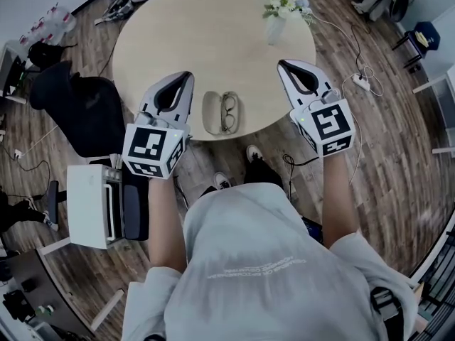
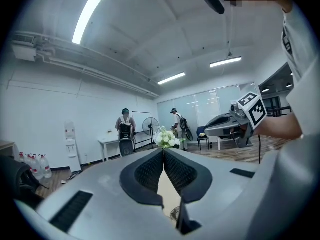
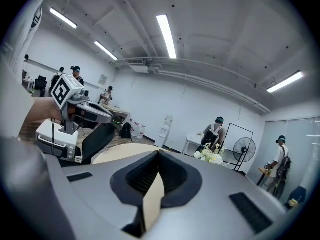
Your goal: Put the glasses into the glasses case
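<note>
The fingers of the left gripper [image 1: 186, 77] and the right gripper [image 1: 282, 64] are pressed together, holding nothing. Between them the glasses [image 1: 229, 112] lie on the tabletop [image 1: 213, 34], just beside the case [image 1: 211, 112], which looks open. Both sit near the tabletop's edge, so a clumsy nudge could push them off.

You're standing in an office-like workroom: wood-plank floor [image 1: 387, 144], a round table [image 1: 213, 41] with a black office chair [image 1: 75, 112] at its left, strip lights [image 3: 167, 29] overhead, and a water dispenser [image 2: 70, 146] and standing fan [image 2: 149, 127] along the far side.
</note>
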Demonstrator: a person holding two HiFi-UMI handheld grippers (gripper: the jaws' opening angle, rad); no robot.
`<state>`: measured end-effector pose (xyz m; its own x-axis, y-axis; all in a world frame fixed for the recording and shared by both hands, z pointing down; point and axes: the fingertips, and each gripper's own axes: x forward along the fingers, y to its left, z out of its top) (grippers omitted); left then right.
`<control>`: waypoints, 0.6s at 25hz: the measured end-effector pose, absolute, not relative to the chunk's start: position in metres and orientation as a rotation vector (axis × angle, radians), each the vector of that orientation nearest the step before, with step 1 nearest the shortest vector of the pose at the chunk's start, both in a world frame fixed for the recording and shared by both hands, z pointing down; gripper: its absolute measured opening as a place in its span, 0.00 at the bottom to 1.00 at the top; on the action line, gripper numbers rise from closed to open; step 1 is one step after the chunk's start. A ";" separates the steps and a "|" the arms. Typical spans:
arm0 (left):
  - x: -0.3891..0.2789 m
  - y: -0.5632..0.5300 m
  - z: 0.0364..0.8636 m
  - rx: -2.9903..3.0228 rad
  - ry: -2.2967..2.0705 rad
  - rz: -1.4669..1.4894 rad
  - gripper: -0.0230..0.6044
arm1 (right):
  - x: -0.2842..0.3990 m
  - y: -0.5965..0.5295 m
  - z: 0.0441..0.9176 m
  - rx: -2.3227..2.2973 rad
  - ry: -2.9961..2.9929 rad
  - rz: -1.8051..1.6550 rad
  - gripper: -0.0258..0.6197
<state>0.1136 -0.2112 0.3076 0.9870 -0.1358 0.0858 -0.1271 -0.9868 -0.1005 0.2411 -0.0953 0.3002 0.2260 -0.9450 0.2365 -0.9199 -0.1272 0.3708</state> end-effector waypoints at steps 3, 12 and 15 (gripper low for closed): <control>0.109 -0.210 0.303 -3.038 0.207 -0.118 0.06 | 0.238 -0.094 0.295 2.072 -1.715 -0.092 0.04; 0.098 -0.210 0.296 -3.038 0.224 -0.089 0.06 | 0.227 -0.101 0.290 2.051 -1.744 -0.106 0.04; 0.096 -0.212 0.298 -3.039 0.238 -0.095 0.06 | 0.226 -0.103 0.292 2.044 -1.755 -0.105 0.04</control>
